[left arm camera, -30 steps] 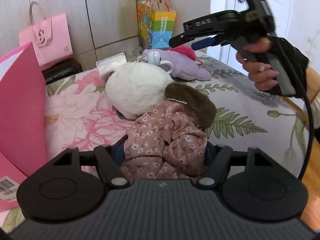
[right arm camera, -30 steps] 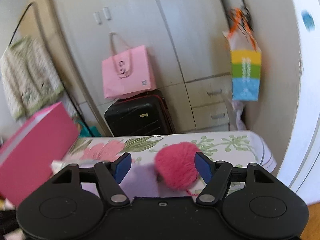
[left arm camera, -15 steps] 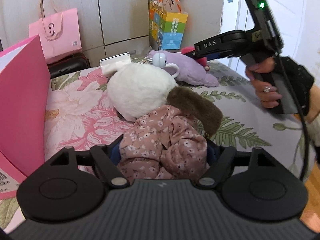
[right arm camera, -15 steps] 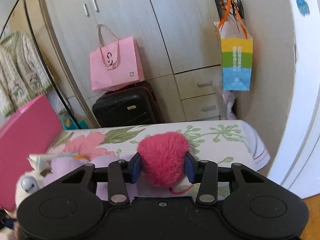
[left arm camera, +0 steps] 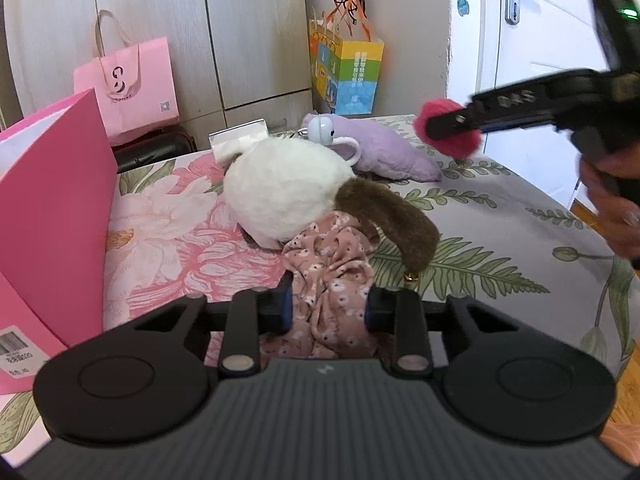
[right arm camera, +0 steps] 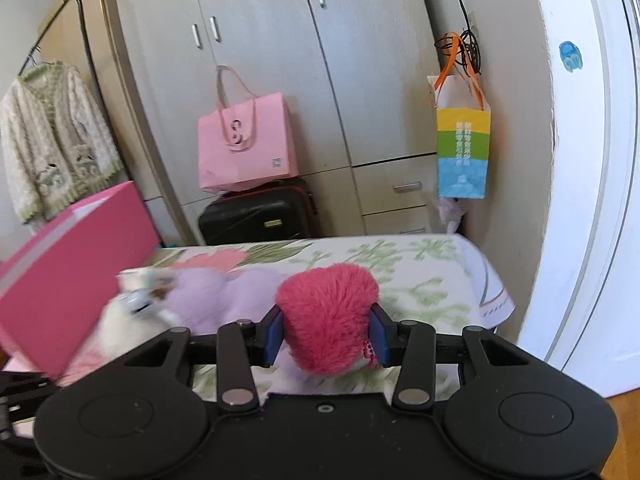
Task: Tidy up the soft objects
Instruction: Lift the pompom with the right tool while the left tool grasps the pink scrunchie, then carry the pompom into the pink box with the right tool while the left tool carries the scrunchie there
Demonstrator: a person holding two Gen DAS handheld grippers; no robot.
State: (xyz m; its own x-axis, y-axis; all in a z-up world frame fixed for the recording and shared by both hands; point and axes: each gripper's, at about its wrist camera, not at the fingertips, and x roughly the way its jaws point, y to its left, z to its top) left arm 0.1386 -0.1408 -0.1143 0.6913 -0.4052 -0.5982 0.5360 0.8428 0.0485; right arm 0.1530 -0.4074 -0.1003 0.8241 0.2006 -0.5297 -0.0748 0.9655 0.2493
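My left gripper (left arm camera: 327, 307) is shut on the floral pink dress (left arm camera: 332, 276) of a white plush dog (left arm camera: 286, 196) with a brown ear, lying on the flowered bed (left arm camera: 500, 216). My right gripper (right arm camera: 327, 334) is shut on a fluffy red pom-pom (right arm camera: 328, 316) and holds it above the bed; it also shows in the left wrist view (left arm camera: 448, 128). A purple plush (left arm camera: 380, 152) lies behind the dog, also in the right wrist view (right arm camera: 216, 296).
An open pink box (left arm camera: 52, 208) stands at the bed's left. A pink bag (right arm camera: 248, 152) sits on a black suitcase (right arm camera: 256, 216) by the wardrobe. A striped bag (right arm camera: 462, 152) hangs on the wall. A white door (left arm camera: 540, 60) is at right.
My right gripper closed on the red pom-pom and lifted it up and to the right, off the purple plush. My left gripper closed tighter on the dress.
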